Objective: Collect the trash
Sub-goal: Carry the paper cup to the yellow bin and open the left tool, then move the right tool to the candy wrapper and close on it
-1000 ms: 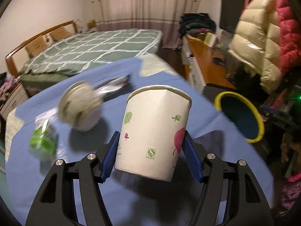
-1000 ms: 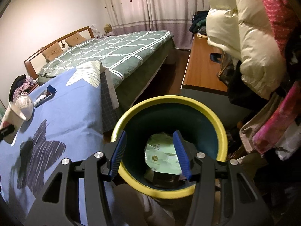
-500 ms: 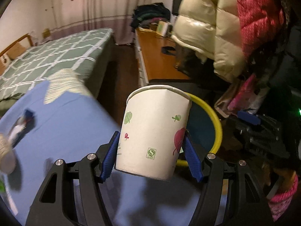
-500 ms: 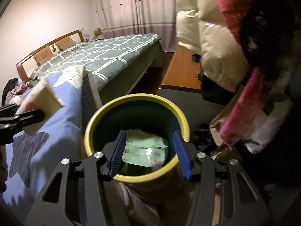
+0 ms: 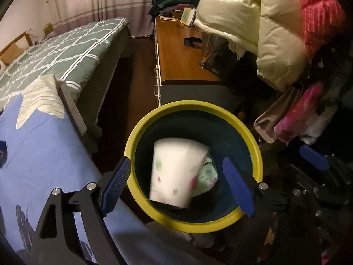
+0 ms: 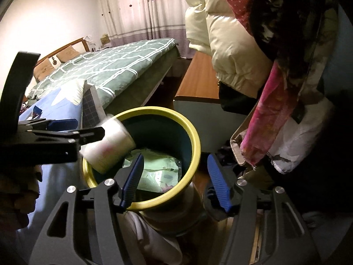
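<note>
The left gripper (image 5: 176, 183) has just been opening, its jaws wide and clear of the blurred paper cup (image 5: 176, 172) inside the yellow-rimmed bin (image 5: 194, 108). The right gripper (image 6: 176, 180), jaws apart and widening, holds nothing over the bin's near rim.

A bed (image 5: 66, 50) with green checked cover, striped curtains (image 6: 141, 11) behind, wooden cabinet (image 5: 176, 50) alongside, dark floor (image 5: 128, 92)
</note>
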`<action>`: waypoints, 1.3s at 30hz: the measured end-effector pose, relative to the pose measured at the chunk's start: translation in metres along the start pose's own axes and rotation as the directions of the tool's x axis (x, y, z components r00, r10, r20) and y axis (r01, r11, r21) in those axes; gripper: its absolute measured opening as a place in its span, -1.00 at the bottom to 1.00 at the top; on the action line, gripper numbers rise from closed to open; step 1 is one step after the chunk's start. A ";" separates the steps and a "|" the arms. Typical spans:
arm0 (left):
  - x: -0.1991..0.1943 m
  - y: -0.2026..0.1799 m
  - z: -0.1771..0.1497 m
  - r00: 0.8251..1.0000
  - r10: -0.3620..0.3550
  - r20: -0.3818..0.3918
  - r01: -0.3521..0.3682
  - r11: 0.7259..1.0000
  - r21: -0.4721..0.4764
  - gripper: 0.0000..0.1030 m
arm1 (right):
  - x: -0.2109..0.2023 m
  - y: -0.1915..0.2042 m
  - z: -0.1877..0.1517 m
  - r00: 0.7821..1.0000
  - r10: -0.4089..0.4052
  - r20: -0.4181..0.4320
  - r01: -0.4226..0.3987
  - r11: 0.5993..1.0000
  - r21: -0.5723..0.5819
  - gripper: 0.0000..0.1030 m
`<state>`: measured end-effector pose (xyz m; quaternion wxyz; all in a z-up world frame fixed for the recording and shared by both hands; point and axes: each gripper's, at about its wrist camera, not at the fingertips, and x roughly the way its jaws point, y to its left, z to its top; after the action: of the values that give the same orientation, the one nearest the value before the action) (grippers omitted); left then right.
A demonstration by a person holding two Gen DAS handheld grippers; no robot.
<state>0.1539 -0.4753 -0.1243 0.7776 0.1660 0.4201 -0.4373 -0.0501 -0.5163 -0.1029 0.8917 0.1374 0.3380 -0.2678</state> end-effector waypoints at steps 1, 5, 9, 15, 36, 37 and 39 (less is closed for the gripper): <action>-0.005 0.004 -0.002 1.000 0.002 0.006 -0.002 1.000 -0.007 0.68 | 0.000 0.001 0.000 1.000 0.001 -0.002 -0.001 1.000 -0.001 0.12; -0.038 0.023 -0.013 0.998 0.041 0.057 -0.039 0.999 -0.035 0.76 | 0.001 0.006 0.000 1.000 0.012 -0.006 -0.012 1.000 -0.010 0.13; -0.090 0.055 -0.039 0.984 0.110 0.139 -0.097 0.990 -0.099 0.82 | 0.001 0.019 0.002 0.999 0.033 -0.006 -0.033 0.999 -0.031 0.14; -0.165 0.116 -0.090 0.919 0.308 0.245 -0.253 0.939 -0.232 0.89 | 0.003 0.050 0.009 0.998 0.068 -0.010 -0.069 0.994 -0.080 0.14; -0.296 0.338 -0.266 0.512 0.858 0.050 -0.609 0.404 -0.683 0.90 | 0.028 0.277 0.071 0.948 0.313 -0.060 -0.314 0.885 -0.345 0.14; -0.295 0.342 -0.270 0.513 0.858 0.040 -0.606 0.394 -0.691 0.90 | 0.033 0.292 0.074 0.942 0.330 -0.068 -0.332 0.874 -0.355 0.14; -0.295 0.348 -0.275 0.516 0.857 0.024 -0.603 0.383 -0.700 0.90 | 0.042 0.316 0.079 0.929 0.358 -0.092 -0.366 0.857 -0.363 0.14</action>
<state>0.2215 0.0523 -0.0894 0.9618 -0.0134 0.2539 0.1012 0.1983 -0.3071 -0.0536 0.9320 0.0289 0.3604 -0.0248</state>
